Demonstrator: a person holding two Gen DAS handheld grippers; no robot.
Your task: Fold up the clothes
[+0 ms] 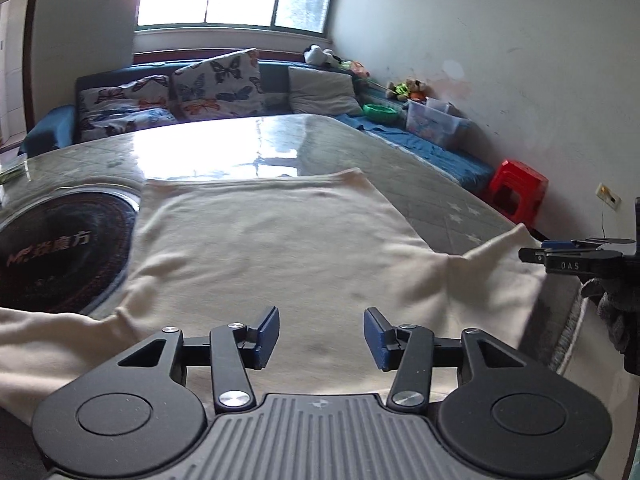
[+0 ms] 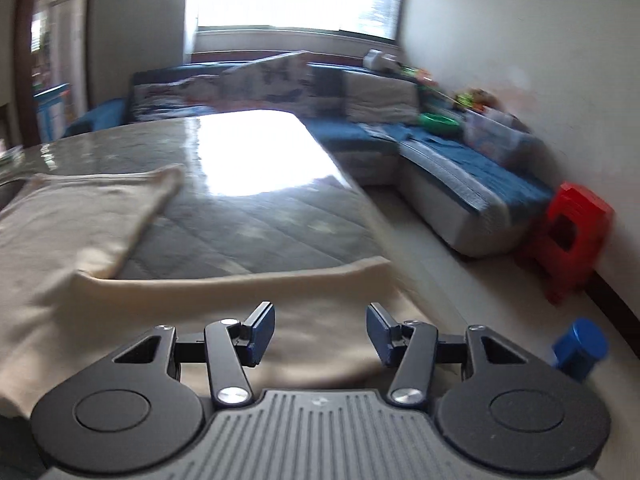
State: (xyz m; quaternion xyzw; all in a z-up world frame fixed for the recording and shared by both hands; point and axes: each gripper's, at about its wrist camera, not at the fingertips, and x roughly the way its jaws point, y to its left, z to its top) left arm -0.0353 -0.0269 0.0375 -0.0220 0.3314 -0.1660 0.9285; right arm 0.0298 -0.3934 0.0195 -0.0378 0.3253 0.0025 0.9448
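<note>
The cream garment lies spread flat on the glossy table, and everything else is placed here from it. To its left, partly under its edge, sits a dark round hob plate set into the tabletop. Over the garment's near middle hovers the left gripper, released, its blue pads wide apart with nothing between them. At the garment's right side a sleeve runs out toward the table's edge. In the left wrist view the right gripper is seen side-on just beside the sleeve tip; the right wrist view (blurred) shows its own jaws standing parted over the sleeve cloth, empty. Beyond the garment's far hem are a blue sofa and, further right, a red stool.

The step in hand looks like gathering the sleeve to fold it inward. To do it well, I judge each gripper should pinch one layer near an edge, lift only slightly, and carry the sleeve across level so that the body stays flat and uncreased.
</note>
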